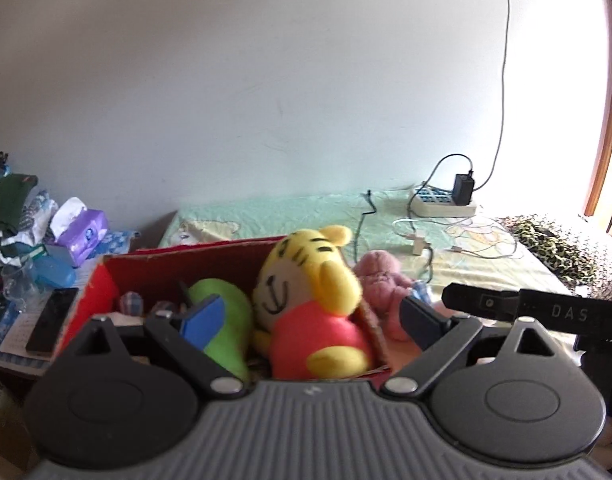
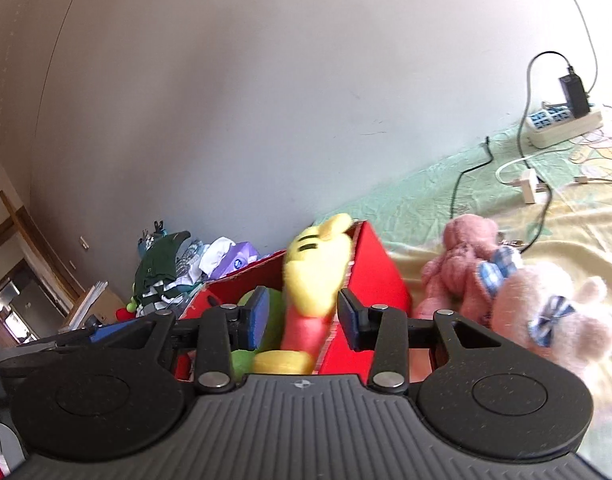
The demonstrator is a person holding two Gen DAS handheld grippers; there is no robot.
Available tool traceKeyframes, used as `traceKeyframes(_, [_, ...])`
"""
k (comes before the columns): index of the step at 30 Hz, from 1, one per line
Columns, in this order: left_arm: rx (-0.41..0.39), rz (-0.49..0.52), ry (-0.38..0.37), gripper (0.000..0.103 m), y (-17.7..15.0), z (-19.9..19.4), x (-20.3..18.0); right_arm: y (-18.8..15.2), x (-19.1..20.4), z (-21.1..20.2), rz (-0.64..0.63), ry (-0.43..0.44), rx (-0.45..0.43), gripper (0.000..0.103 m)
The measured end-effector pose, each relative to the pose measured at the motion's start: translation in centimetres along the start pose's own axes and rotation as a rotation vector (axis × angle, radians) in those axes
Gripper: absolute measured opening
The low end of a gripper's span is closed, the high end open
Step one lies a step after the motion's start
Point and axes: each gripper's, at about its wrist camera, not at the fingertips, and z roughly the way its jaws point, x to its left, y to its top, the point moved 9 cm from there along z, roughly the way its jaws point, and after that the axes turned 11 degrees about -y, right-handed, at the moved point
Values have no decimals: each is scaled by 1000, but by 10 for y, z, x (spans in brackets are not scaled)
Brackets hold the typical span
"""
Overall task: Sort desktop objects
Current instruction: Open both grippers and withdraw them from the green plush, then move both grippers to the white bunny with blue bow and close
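A red cardboard box (image 1: pixel 166 264) stands on the bed, holding a yellow tiger plush (image 1: pixel 306 280) in a red shirt and a green plush (image 1: pixel 236 320). My left gripper (image 1: pixel 311 318) is open wide just in front of the box, its pads touching nothing. In the right wrist view the tiger plush (image 2: pixel 313 272) leans against the box's (image 2: pixel 377 264) right wall, between the fingers of my right gripper (image 2: pixel 304 316), whose pads stand clear of it. A pink bear plush (image 2: pixel 461 256) and a paler pink plush (image 2: pixel 557 316) with a blue checked bow lie right of the box.
A white power strip (image 1: pixel 441 202) with a black charger and loose cables (image 1: pixel 457 236) lies at the back of the bed. Left of the box are a purple tissue pack (image 1: pixel 84 234), piled clothes (image 1: pixel 6 204) and a black phone (image 1: pixel 52 320). A leopard-print cloth (image 1: pixel 553 244) lies far right.
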Motion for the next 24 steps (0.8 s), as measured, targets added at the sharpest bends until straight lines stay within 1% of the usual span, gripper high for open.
traceKeyframes(4, [25,-7,-83,95,1,25,-46,2,-60,-16,62,-100,14,43])
traceKeyframes(7, [50,17,-138,95,-3,44,-82,0,-99,-25,112,-163,38,43])
traceKeyframes(9, [80,31,-169,95,-12,58,-107,-1,-120,-33,131,-194,48,43])
traceKeyframes(11, [117,21,-193,95,-20,72,-122,-3,-139,-38,148,-218,66,43])
traceKeyframes(13, [167,-9,-209,95,-30,88,-133,-6,-154,-41,171,-223,88,43])
traceKeyframes(16, [238,-91,-238,94,-42,109,-138,-9,-170,-39,208,-214,120,43])
traceKeyframes(17, [258,-117,-244,91,-45,115,-138,-9,-174,-37,217,-209,130,43])
traceKeyframes(18, [277,-141,-248,85,-47,121,-138,-9,-179,-36,225,-204,138,43])
traceKeyframes(20, [302,-171,-253,79,-49,133,-139,-10,-185,-32,237,-194,151,43])
traceKeyframes(24, [317,-193,-230,80,-48,149,-139,-7,-197,-21,283,-159,178,43])
